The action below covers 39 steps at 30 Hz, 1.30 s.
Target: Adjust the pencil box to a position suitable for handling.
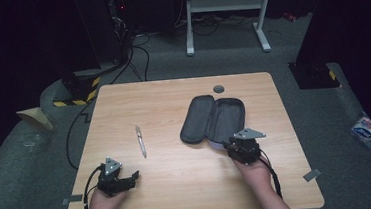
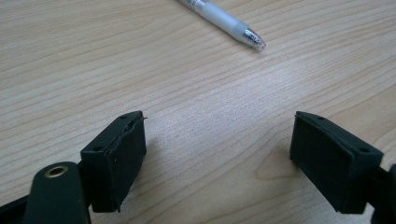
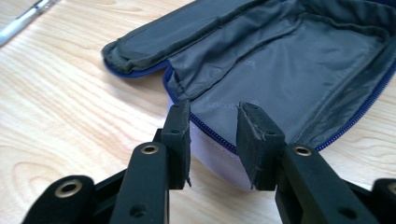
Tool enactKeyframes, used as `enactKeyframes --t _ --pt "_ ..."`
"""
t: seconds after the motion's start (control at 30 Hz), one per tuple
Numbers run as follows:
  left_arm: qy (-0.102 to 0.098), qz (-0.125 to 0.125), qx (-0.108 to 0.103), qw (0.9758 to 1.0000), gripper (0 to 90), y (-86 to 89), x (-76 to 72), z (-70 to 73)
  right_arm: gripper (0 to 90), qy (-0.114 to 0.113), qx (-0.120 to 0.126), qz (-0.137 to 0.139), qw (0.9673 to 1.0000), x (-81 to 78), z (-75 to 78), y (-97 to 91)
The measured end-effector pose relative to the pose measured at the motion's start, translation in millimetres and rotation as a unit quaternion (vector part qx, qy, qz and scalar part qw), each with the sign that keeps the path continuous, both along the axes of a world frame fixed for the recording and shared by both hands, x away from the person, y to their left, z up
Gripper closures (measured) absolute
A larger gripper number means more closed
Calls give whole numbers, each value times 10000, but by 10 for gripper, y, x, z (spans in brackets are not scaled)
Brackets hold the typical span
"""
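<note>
A dark pencil case (image 1: 214, 118) lies unzipped and spread flat on the right half of the wooden table (image 1: 180, 185); its grey lining (image 3: 289, 60) faces up. My right gripper (image 1: 229, 142) is at the case's near end. Its jaws (image 3: 212, 116) straddle the zippered rim and lilac outer wall, one outside the case and one over the lining, with a gap between the pads and the rim unpinched. A silver pen (image 1: 141, 141) lies left of the case; its tip (image 2: 224, 21) points towards my left gripper (image 2: 217, 140). That gripper (image 1: 131, 178) rests near the front left, wide open over bare wood.
A small grey round cap (image 1: 218, 89) sits in the table top behind the case. Beyond the far edge, black cables (image 1: 134, 58) and a white metal stand (image 1: 226, 11) are on the carpet. The pen also shows at the upper left (image 3: 18, 23) of the right gripper view.
</note>
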<state>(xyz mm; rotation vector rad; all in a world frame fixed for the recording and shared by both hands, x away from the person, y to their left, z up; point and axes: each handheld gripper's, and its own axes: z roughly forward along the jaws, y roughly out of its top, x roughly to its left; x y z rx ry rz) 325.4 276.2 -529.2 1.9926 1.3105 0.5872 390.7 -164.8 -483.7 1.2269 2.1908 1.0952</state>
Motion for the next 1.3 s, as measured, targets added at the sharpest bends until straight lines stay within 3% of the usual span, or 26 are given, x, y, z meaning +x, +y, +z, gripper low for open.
enactKeyframes --t 0.47,0.6,0.8,0.93,1.17,1.3 --pt "1 -2 -2 10000 187 0 0 0 643 -60 128 527 9985 -366 -50 334" --pt "-2 -7 8 10000 187 2 1 0 579 -167 112 610 9979 -405 7 377" --pt "0 -5 5 10000 187 1 1 0 535 -293 178 213 9992 -269 166 177" --pt "1 -2 -2 10000 187 0 0 0 525 -335 51 -142 9993 -88 203 -40" --pt "-1 -5 5 10000 187 1 1 0 519 -268 -187 -737 9967 240 191 -338" --pt "-1 -4 4 10000 187 1 1 0 522 -60 -290 -968 9949 422 91 -428"
